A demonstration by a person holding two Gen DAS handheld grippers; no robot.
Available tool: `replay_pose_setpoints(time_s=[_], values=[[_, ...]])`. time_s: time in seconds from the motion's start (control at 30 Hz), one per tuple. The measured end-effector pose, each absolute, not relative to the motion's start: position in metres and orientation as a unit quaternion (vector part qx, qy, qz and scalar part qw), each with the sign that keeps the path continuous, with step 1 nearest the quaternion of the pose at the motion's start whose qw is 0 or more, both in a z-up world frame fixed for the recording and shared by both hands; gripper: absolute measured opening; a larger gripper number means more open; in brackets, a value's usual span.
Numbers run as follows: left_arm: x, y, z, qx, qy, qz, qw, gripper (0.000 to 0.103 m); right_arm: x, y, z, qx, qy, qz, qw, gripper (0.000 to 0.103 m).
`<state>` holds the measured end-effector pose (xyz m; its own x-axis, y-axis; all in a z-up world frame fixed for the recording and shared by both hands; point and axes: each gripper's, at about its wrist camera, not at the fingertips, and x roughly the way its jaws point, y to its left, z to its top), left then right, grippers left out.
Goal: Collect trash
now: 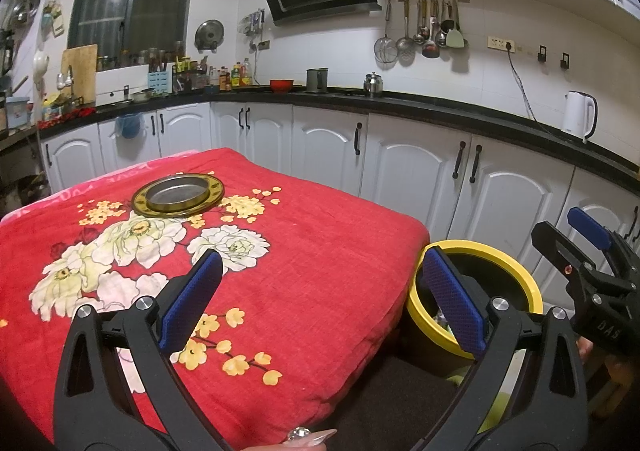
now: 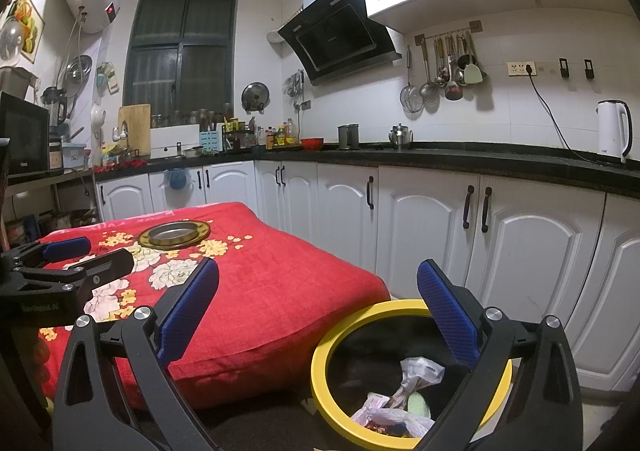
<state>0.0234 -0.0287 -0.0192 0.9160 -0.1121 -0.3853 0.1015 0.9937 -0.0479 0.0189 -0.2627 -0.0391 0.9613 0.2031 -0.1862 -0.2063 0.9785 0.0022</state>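
A black trash bin with a yellow rim (image 2: 325, 347) stands on the floor right of the red flowered table (image 2: 280, 291); it also shows in the left wrist view (image 1: 516, 263). Crumpled wrappers and plastic bags (image 2: 404, 399) lie inside it. My right gripper (image 2: 318, 303) is open and empty, above the bin's near edge. My left gripper (image 1: 322, 291) is open and empty, over the table's right edge (image 1: 340, 251). Each gripper shows in the other's view: the right (image 1: 572, 235), the left (image 2: 92, 253).
A brass-rimmed metal dish (image 1: 178, 194) sits at the table's far side. White cabinets (image 2: 520, 243) and a black counter (image 2: 480, 161) run behind, with a white kettle (image 2: 614, 131), pots and bottles.
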Motion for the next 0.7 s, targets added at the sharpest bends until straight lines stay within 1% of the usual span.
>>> replay_pose_setpoints(time_s=[0.3, 0.47, 0.6, 0.7], values=[[0.032, -0.026, -0.022, -0.019, 0.227, -0.046, 0.973, 0.092, 0.023, -0.259, -0.029, -0.005, 0.1, 0.105, 0.989, 0.097], [0.037, -0.011, -0.018, -0.044, 0.241, -0.033, 0.969, 0.092, 0.031, -0.24, -0.023, -0.013, 0.106, 0.134, 0.985, 0.097], [0.046, 0.045, 0.001, -0.08, 0.259, 0.016, 0.962, 0.092, 0.048, -0.198, -0.013, -0.029, 0.129, 0.205, 0.97, 0.097], [0.047, 0.137, 0.015, -0.12, 0.26, 0.112, 0.952, 0.092, 0.071, -0.125, -0.006, -0.049, 0.18, 0.298, 0.936, 0.097]])
